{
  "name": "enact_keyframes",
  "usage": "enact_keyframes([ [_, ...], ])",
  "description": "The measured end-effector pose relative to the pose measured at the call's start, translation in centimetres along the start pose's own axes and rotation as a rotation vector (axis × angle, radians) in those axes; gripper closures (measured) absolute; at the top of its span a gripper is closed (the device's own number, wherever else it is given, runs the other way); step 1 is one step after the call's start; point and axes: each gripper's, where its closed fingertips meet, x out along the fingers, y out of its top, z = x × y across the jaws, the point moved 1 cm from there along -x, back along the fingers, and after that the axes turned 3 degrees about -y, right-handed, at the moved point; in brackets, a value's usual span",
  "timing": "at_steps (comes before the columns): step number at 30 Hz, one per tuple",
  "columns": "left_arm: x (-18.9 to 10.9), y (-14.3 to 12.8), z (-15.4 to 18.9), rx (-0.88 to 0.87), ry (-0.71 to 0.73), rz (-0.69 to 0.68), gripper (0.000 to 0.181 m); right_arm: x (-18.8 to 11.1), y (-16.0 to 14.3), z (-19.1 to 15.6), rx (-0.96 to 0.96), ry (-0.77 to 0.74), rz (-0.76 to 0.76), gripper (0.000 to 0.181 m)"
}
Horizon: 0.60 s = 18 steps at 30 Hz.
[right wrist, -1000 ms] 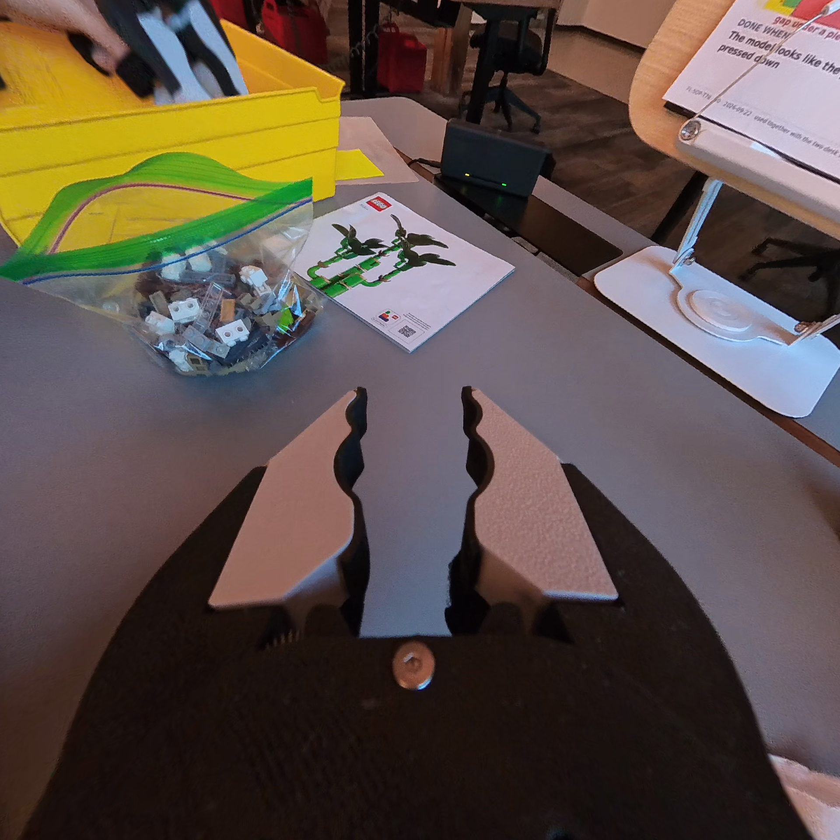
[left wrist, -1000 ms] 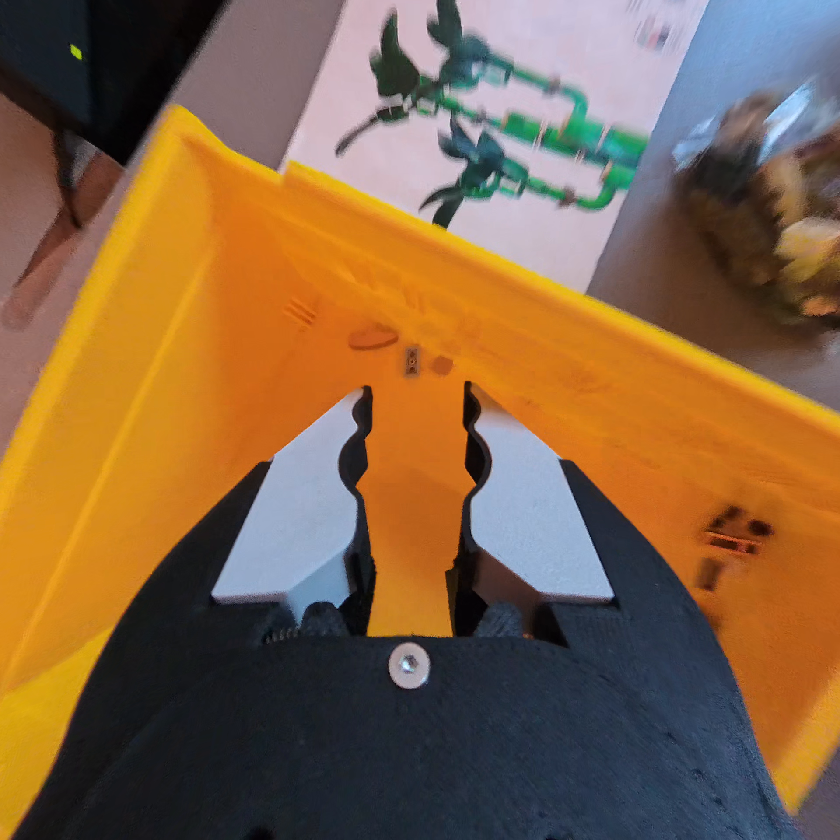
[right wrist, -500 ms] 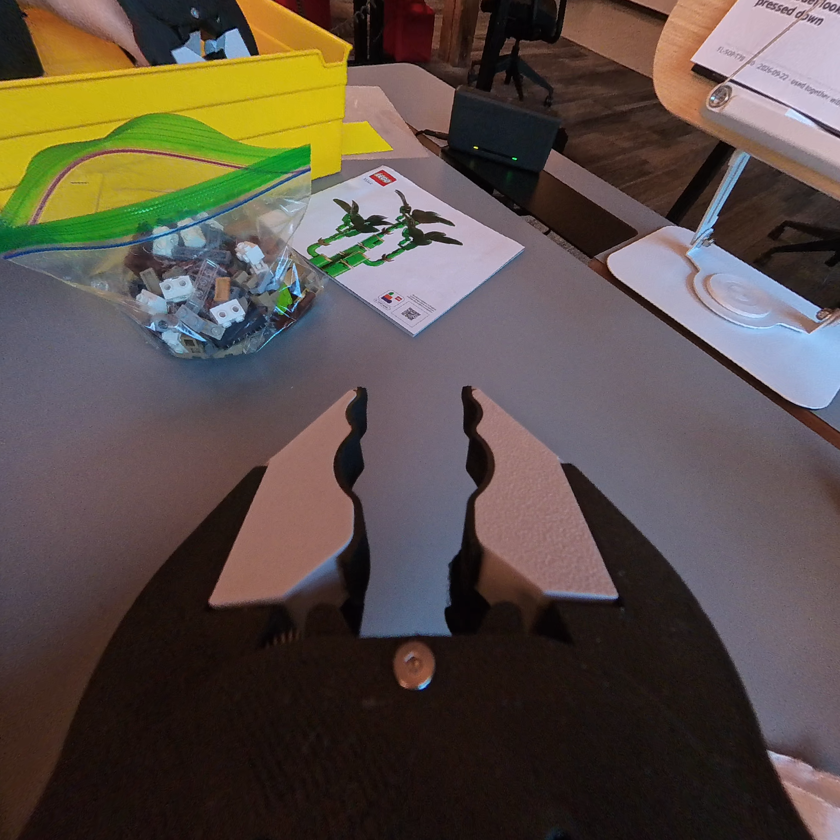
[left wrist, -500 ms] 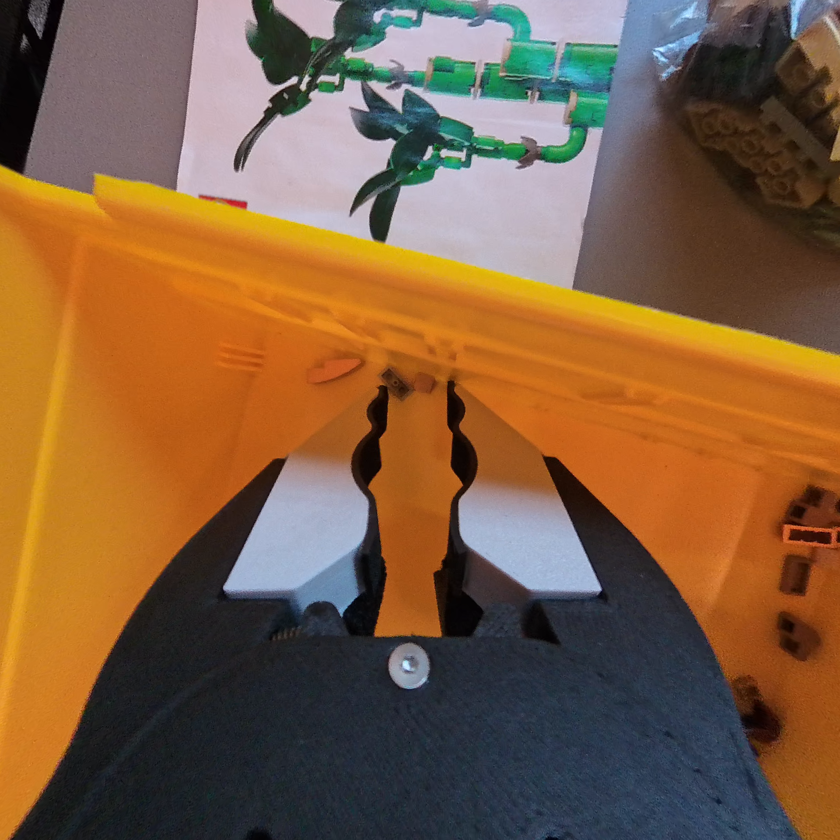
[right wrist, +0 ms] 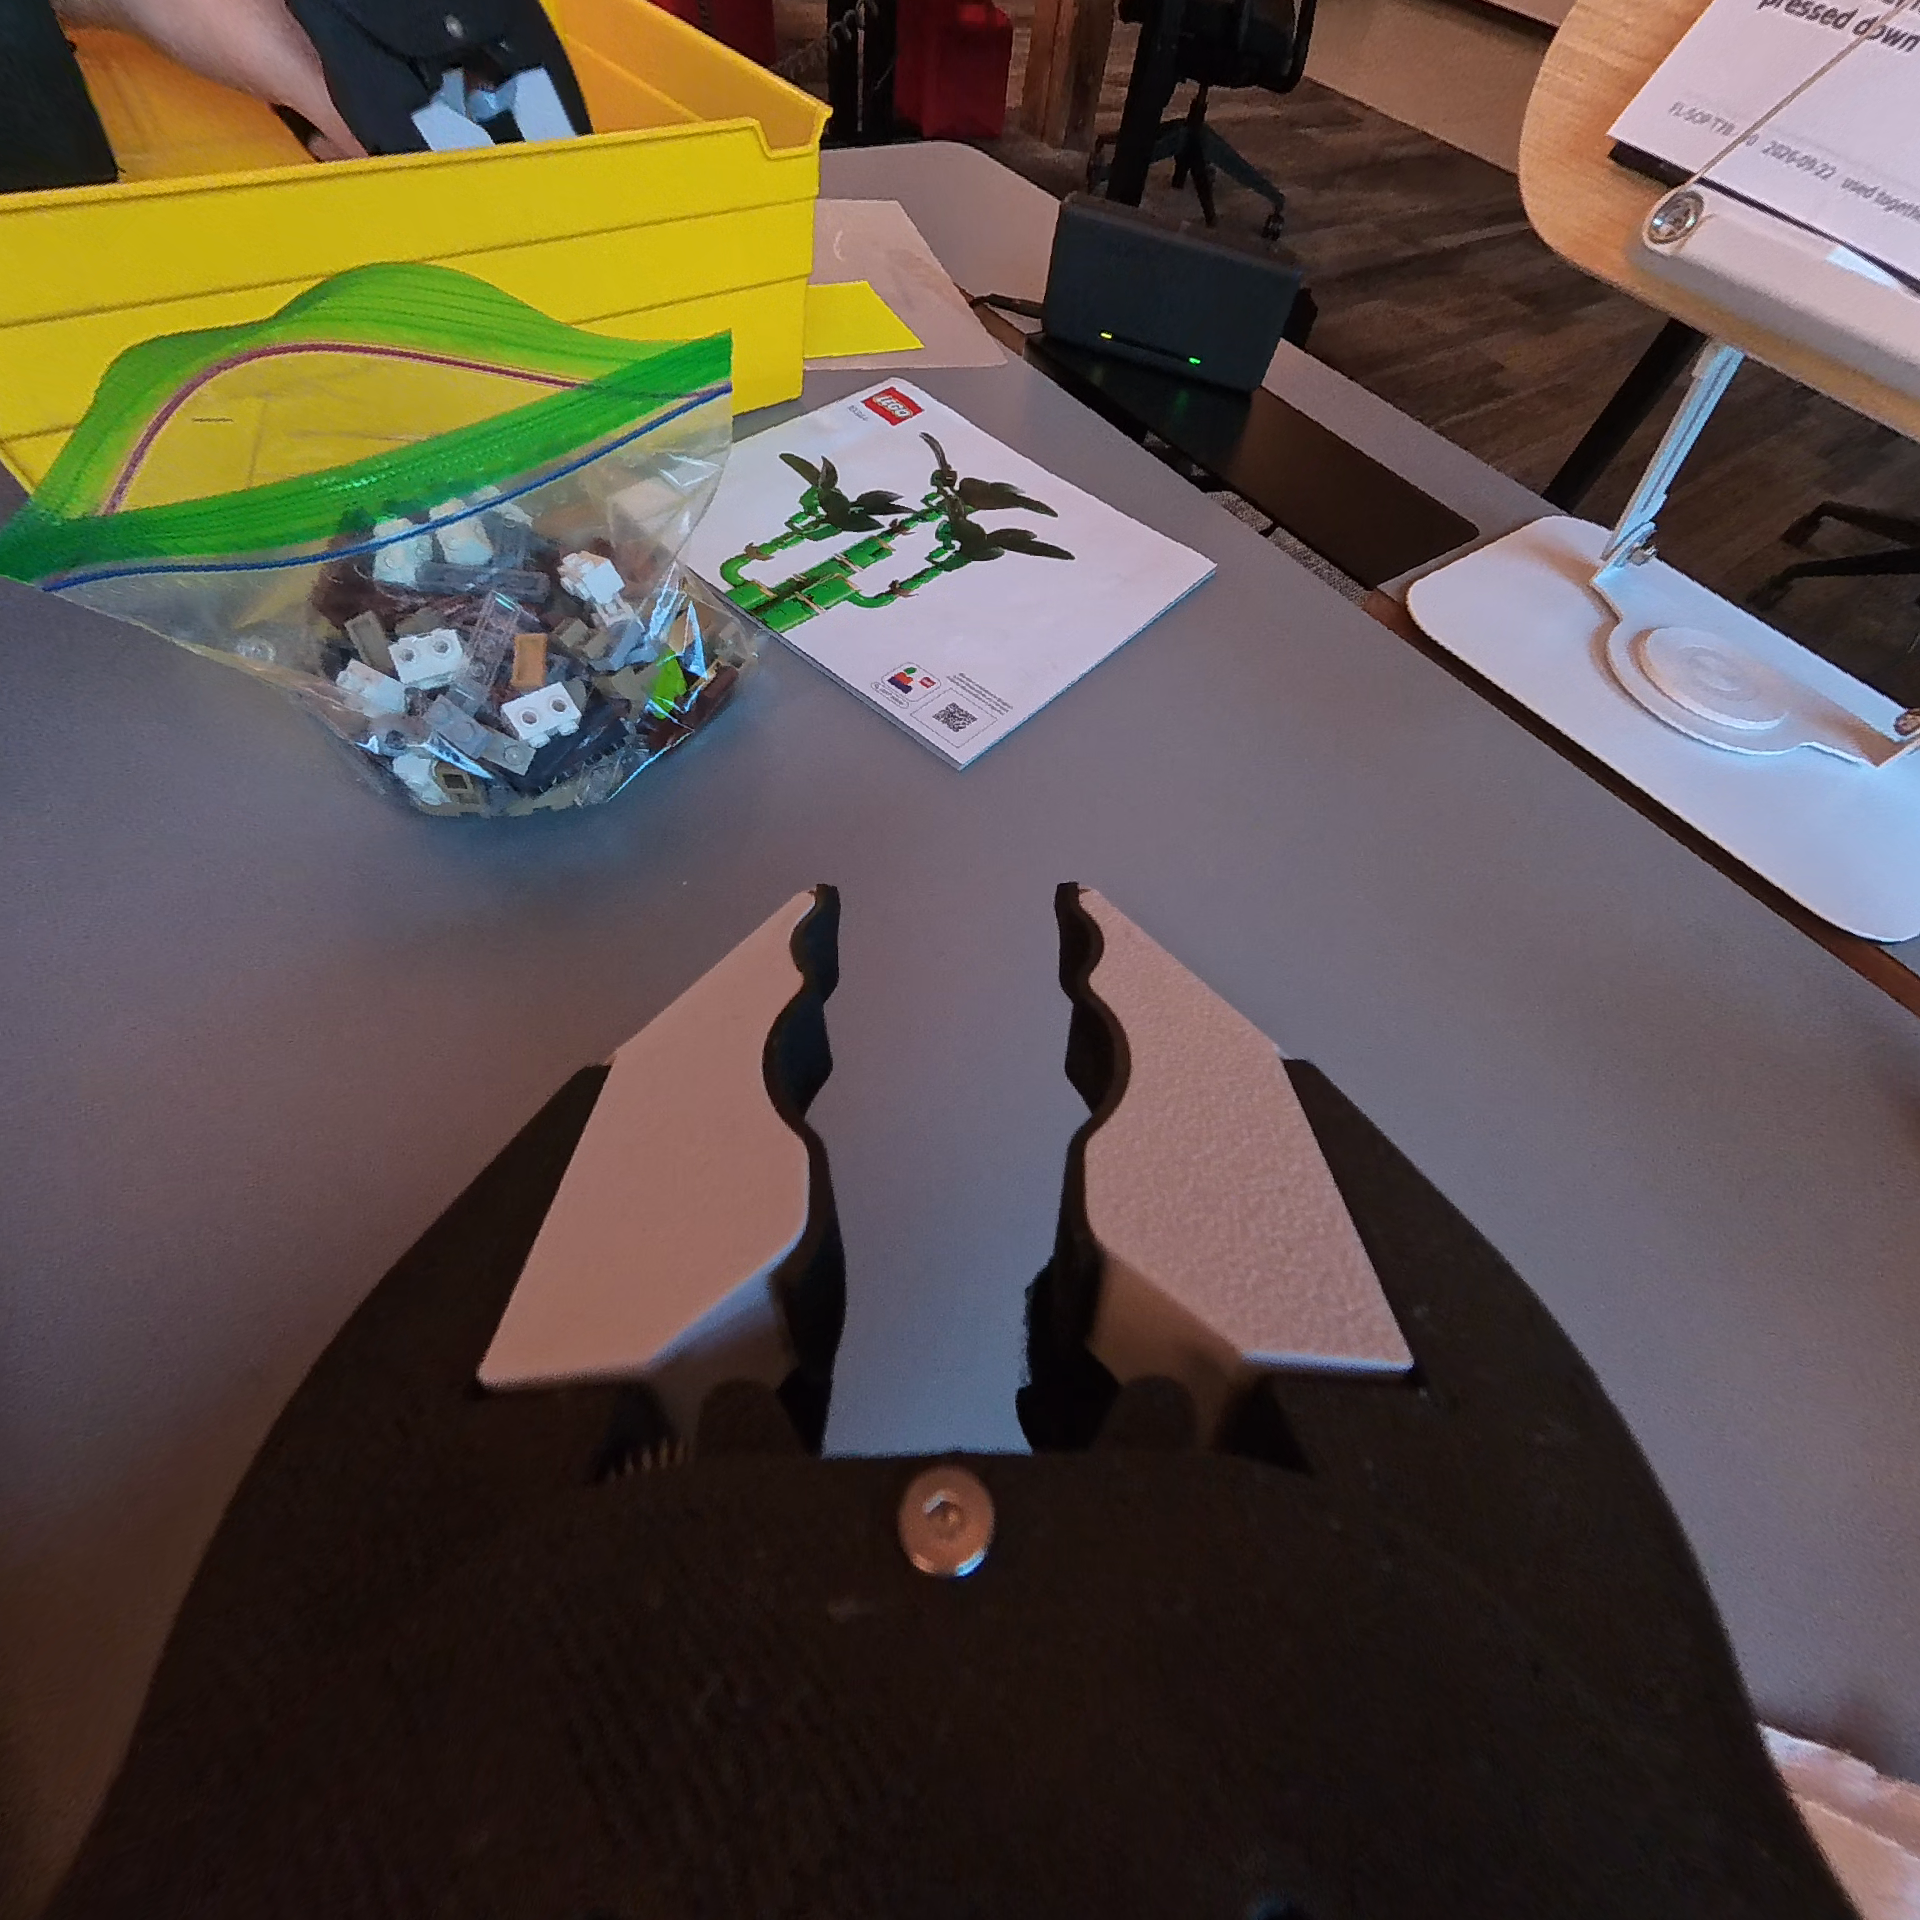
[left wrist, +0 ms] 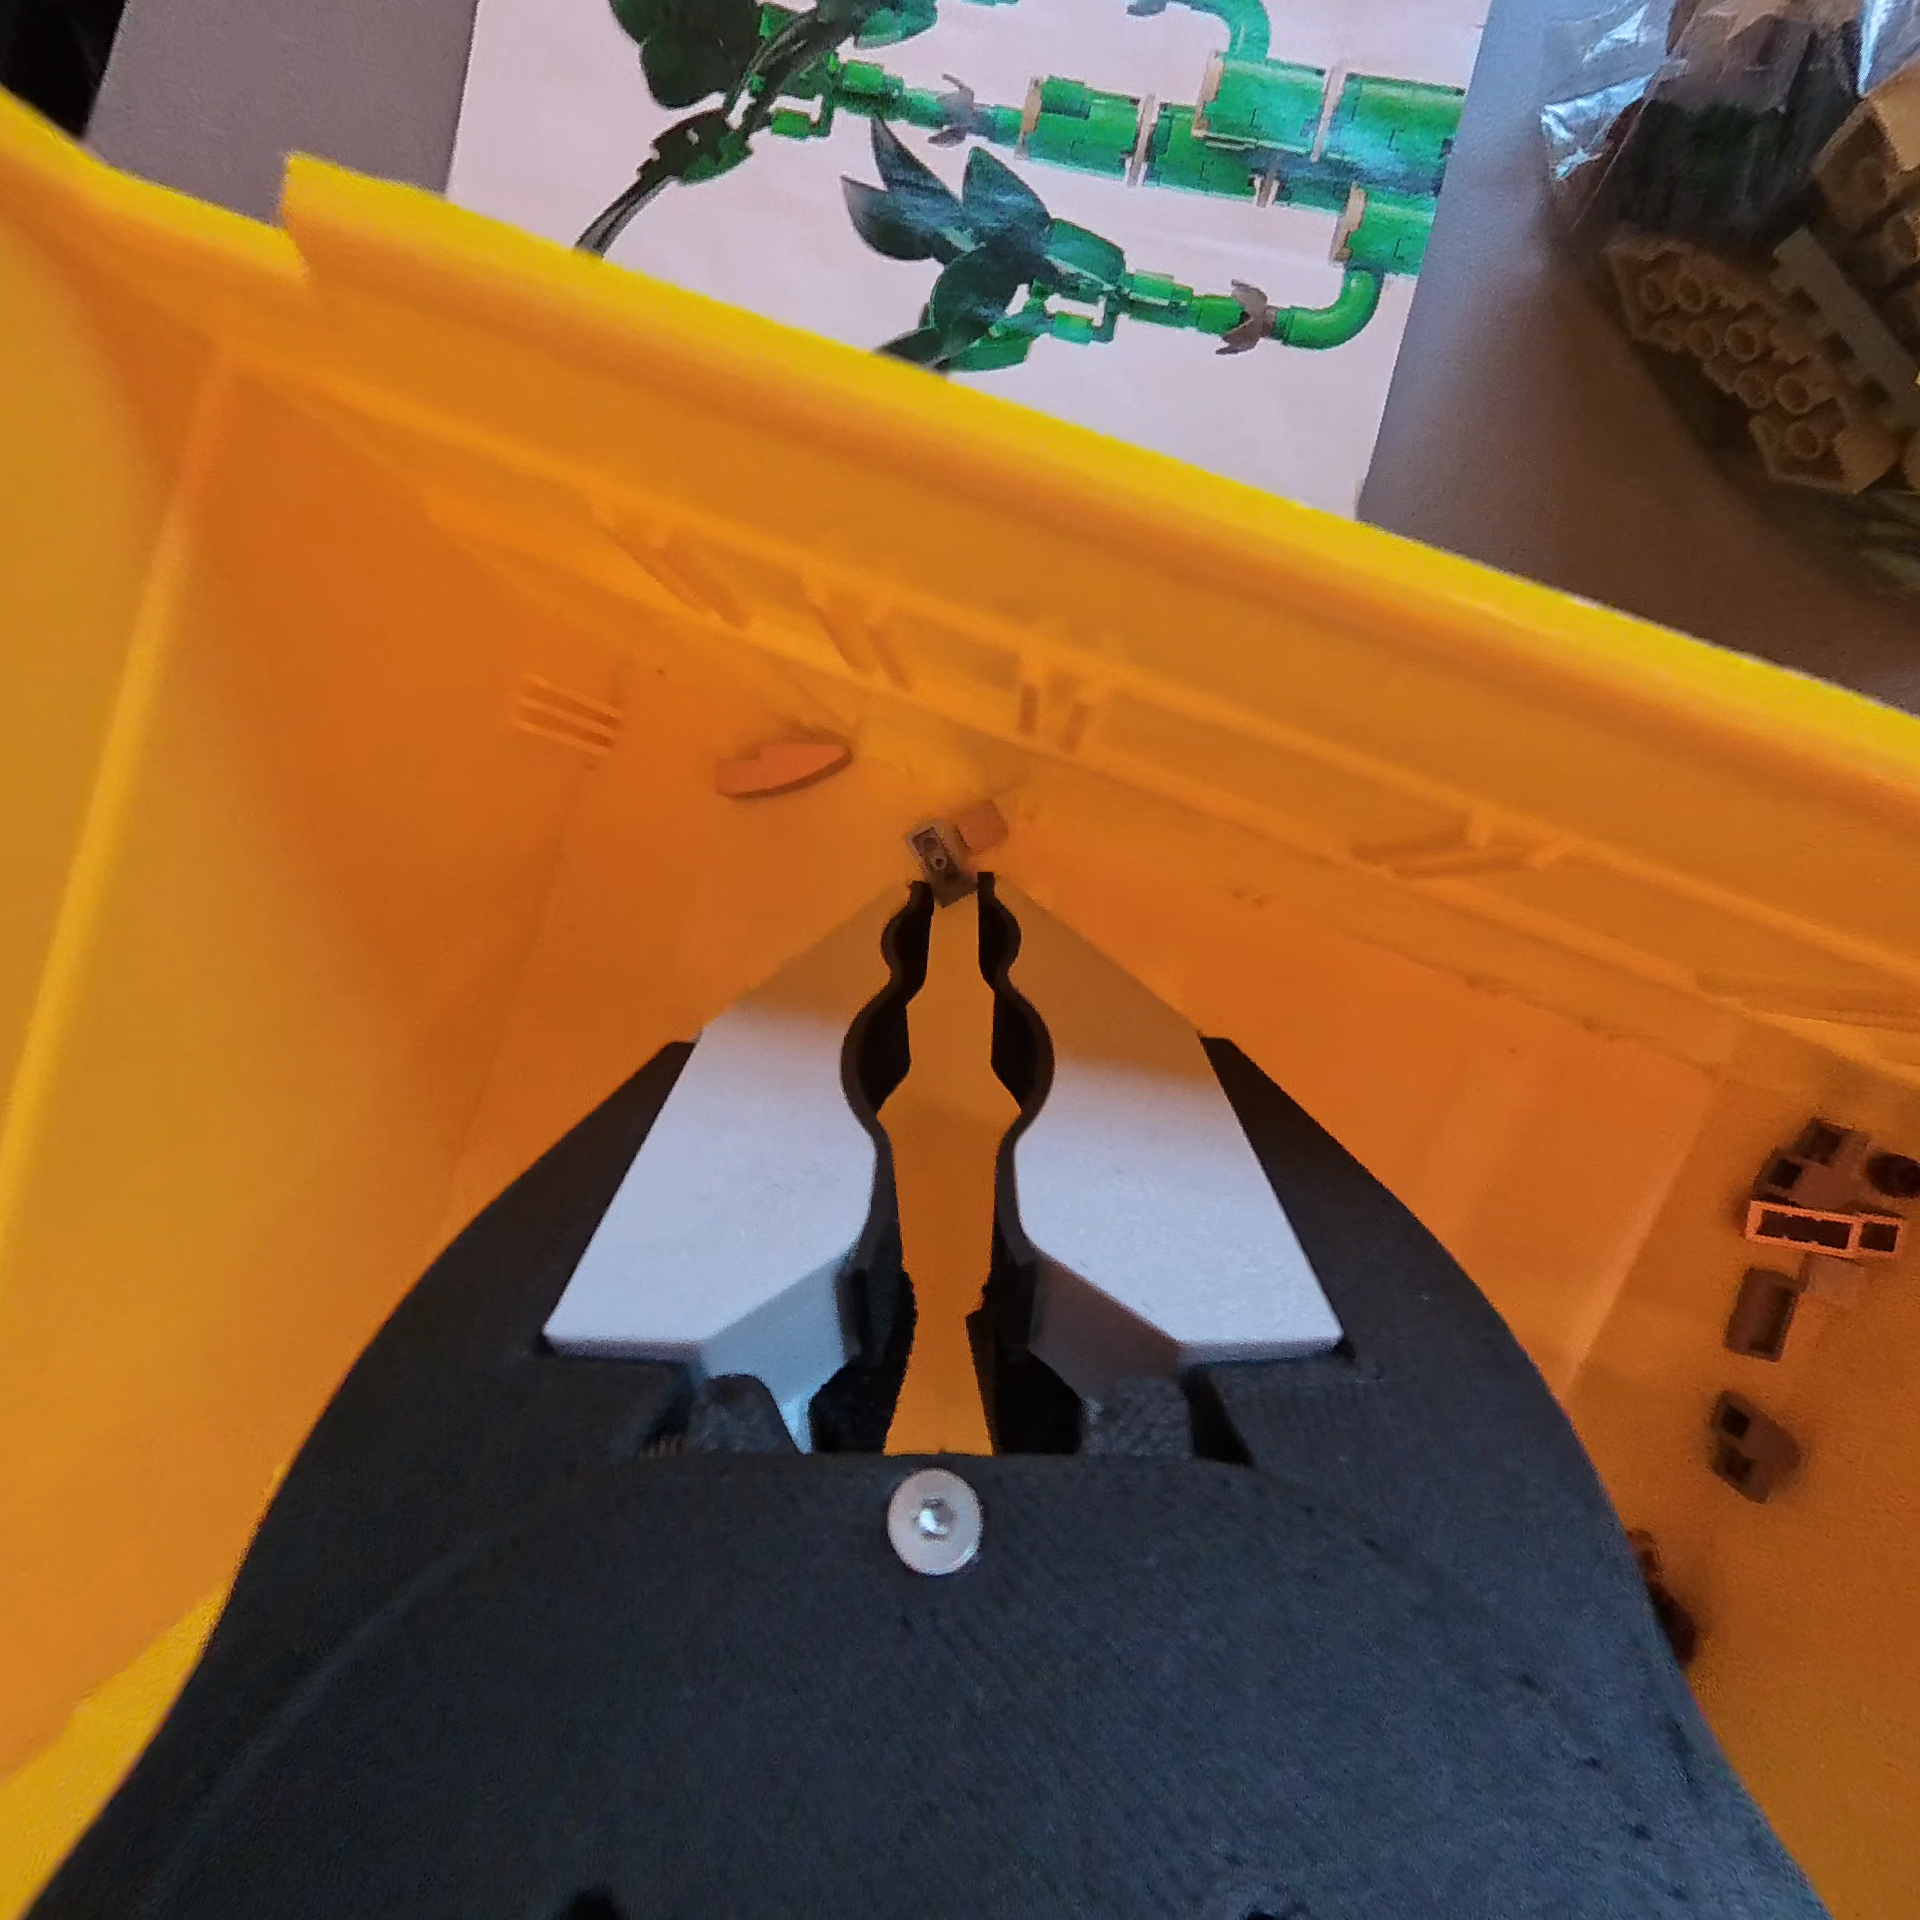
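Black-and-grey left gripper (left wrist: 948, 896), its jaws nearly together, pinches at a tiny grey brick piece (left wrist: 938, 850) against the far wall inside the yellow bin (left wrist: 1351, 665). Beside the bin, the right gripper (right wrist: 948, 902) hovers spread and empty over the grey table (right wrist: 1351, 935), near a zip bag of bricks (right wrist: 488, 644) and an instruction booklet (right wrist: 1091, 613). Gripped only at the tips, the piece could likely pop free.

My table, with bin, bag and booklet

From my right tool (right wrist: 948, 894), the bag (right wrist: 447, 623) sits at eleven o'clock, the booklet (right wrist: 997, 603) at twelve, the bin (right wrist: 416, 239) behind both.
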Motion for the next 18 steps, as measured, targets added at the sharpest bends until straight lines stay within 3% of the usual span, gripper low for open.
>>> enact_keyframes([
  [4, -1.8, 0.4, -0.4, -0.083, 0.050, 0.038, 0.174, 0.0, 0.1, 0.0, 0.000, 0.001, 0.004, 0.140],
  [8, -6.6, 3.0, 1.3, -0.120, 0.101, 0.183, 0.174, 0.0, 0.1, 0.0, 0.000, -0.001, 0.004, 0.140],
  [11, -11.5, 8.5, 7.2, -0.057, 0.006, 0.385, 0.175, 0.1, -0.1, 0.0, -0.001, -0.002, -0.004, 0.139],
  [13, -13.1, 12.2, 12.6, 0.059, -0.085, 0.467, 0.174, 0.2, -0.2, -0.1, -0.007, 0.000, -0.014, 0.140],
  [15, -12.3, 14.5, 16.8, 0.130, -0.146, 0.448, 0.174, 0.2, -0.3, -0.2, -0.017, -0.002, -0.021, 0.140],
  [18, -8.8, 15.5, 19.2, 0.166, -0.142, 0.300, 0.174, 0.1, -0.2, -0.1, -0.016, -0.005, -0.017, 0.140],
])
